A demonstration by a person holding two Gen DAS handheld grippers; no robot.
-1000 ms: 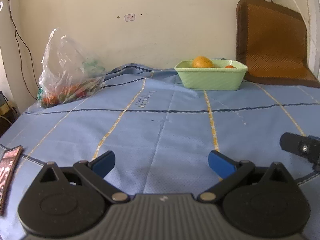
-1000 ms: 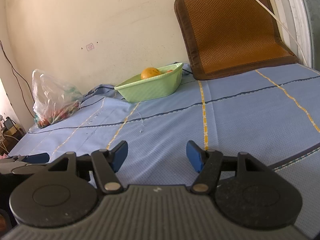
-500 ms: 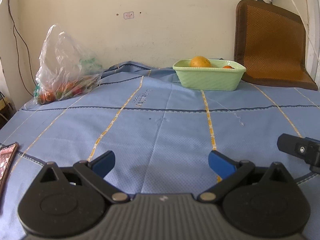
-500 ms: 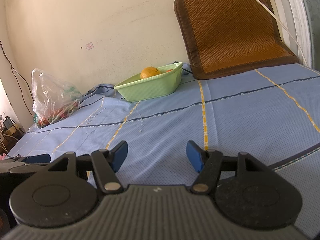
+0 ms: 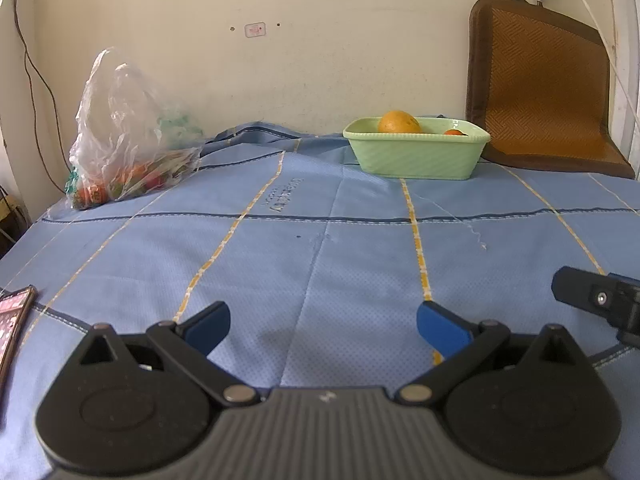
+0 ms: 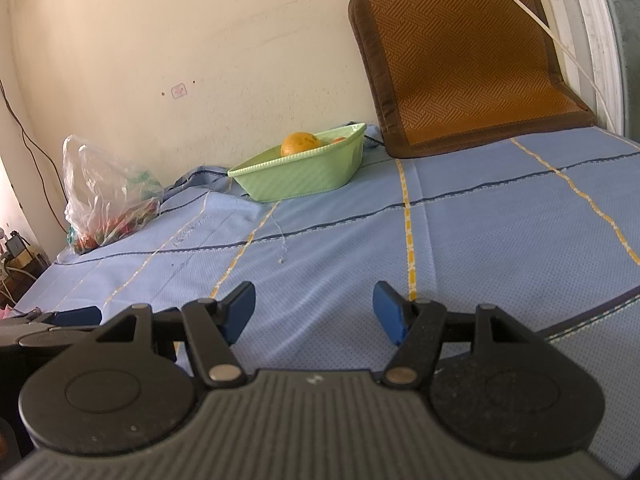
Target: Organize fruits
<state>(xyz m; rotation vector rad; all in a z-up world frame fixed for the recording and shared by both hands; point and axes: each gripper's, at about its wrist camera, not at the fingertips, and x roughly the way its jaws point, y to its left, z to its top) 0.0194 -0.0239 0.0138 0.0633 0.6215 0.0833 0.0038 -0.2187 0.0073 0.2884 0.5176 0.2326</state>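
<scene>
Woven blue cloth point(image 5: 320, 248), ribbed green basin point(image 5: 416, 156), crinkled plastic bag point(image 5: 128, 132).

Crinkled clear plastic bag point(image 5: 128, 132), matt woven cloth point(image 5: 320, 248)

Soft daylight, both views clear, fisheye bending at the edges

Light is even and fairly bright across the blue cloth point(image 5: 320, 248) and cream wall point(image 5: 320, 60), brightest at the right edge by the white frame point(image 6: 600, 60); a faint shadow sits on the cloth between the blue fingertips point(image 5: 208, 326) (no hard glare anywhere). Straight lines bow toward the corners, which darken, and the near black housing looks slightly soft.
</scene>
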